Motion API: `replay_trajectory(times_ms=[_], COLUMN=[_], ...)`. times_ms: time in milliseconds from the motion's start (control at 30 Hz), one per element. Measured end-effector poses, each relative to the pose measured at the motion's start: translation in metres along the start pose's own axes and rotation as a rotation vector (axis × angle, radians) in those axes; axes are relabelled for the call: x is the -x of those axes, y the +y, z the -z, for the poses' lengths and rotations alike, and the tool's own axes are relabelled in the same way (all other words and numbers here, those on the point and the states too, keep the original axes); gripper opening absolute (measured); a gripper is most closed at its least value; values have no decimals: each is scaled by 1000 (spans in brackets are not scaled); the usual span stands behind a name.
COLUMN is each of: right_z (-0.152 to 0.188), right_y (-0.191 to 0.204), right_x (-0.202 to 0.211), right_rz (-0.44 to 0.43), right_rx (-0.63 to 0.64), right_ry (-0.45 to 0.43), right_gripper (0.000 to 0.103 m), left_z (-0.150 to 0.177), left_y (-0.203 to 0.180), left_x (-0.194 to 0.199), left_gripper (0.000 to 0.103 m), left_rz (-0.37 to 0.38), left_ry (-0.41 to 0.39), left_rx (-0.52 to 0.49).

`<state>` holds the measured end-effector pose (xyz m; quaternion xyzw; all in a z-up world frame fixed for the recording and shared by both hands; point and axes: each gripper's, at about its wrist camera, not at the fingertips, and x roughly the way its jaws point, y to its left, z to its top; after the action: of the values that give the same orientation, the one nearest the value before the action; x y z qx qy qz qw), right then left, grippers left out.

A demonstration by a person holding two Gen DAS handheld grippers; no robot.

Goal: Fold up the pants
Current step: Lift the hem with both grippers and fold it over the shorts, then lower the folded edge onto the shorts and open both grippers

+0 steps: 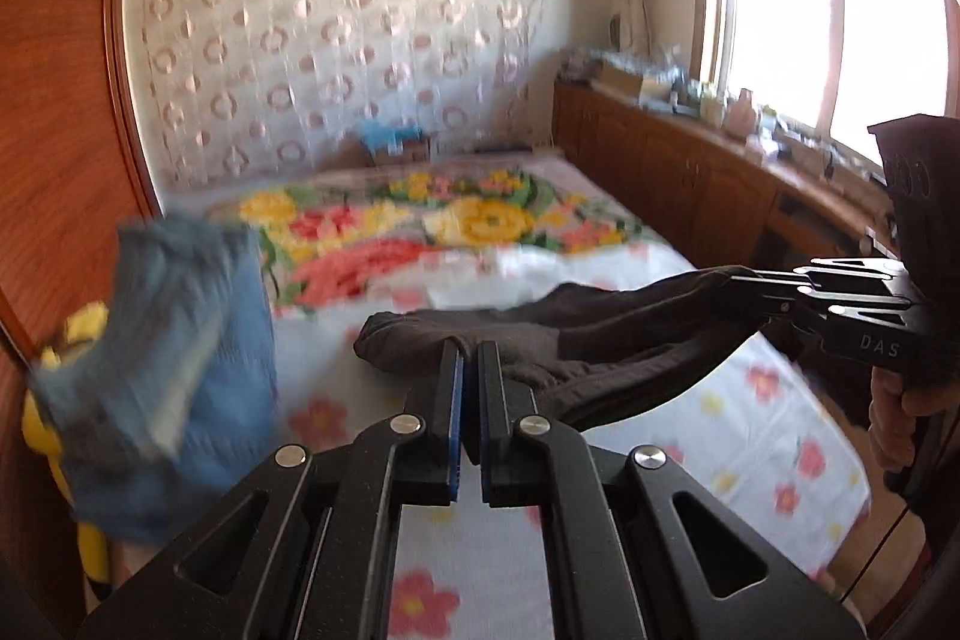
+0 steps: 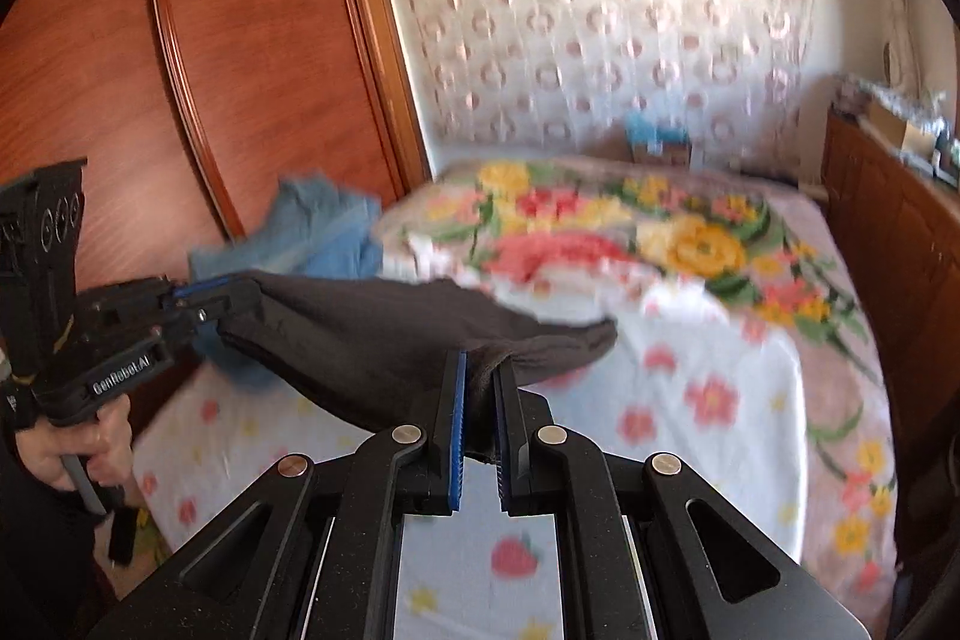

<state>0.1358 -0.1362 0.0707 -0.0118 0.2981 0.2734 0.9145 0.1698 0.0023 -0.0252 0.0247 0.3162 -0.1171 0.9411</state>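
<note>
The dark brown pants (image 1: 576, 334) hang stretched between both grippers, lifted above the bed. My left gripper (image 1: 471, 358) is shut on one edge of the pants. It also shows in the right wrist view (image 2: 222, 301), at the left. My right gripper (image 2: 480, 370) is shut on the other edge of the pants (image 2: 372, 334). It also shows in the left wrist view (image 1: 735, 283), at the right. The far end of the pants sags toward the bed sheet.
The bed (image 1: 690, 436) has a white flowered sheet and a bright floral blanket (image 1: 420, 232) further back. A blue garment (image 1: 162, 340) lies at the bed's left edge by a wooden wardrobe (image 2: 210, 40). A wooden cabinet (image 1: 672, 160) with clutter runs under the window on the right.
</note>
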Motion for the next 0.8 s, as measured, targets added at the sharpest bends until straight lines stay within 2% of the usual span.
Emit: replay_trajectory(times_ms=[100, 233, 567, 800], right_z=[40, 66, 79, 93], right_y=[0, 4, 8, 13], right_x=[-21, -31, -32, -22], right_rz=[-4, 1, -3, -22], right_rx=[1, 14, -20, -55], right_ry=[100, 157, 170, 182], right_gripper=[8, 8, 8, 8], left_z=[38, 70, 101, 113], left_y=[-3, -16, -20, -27], left_x=[-17, -19, -3, 11], left_gripper=[5, 5, 5, 5], left_rz=[36, 40, 59, 68], left_ry=[93, 132, 167, 187], left_rx=[25, 18, 59, 49])
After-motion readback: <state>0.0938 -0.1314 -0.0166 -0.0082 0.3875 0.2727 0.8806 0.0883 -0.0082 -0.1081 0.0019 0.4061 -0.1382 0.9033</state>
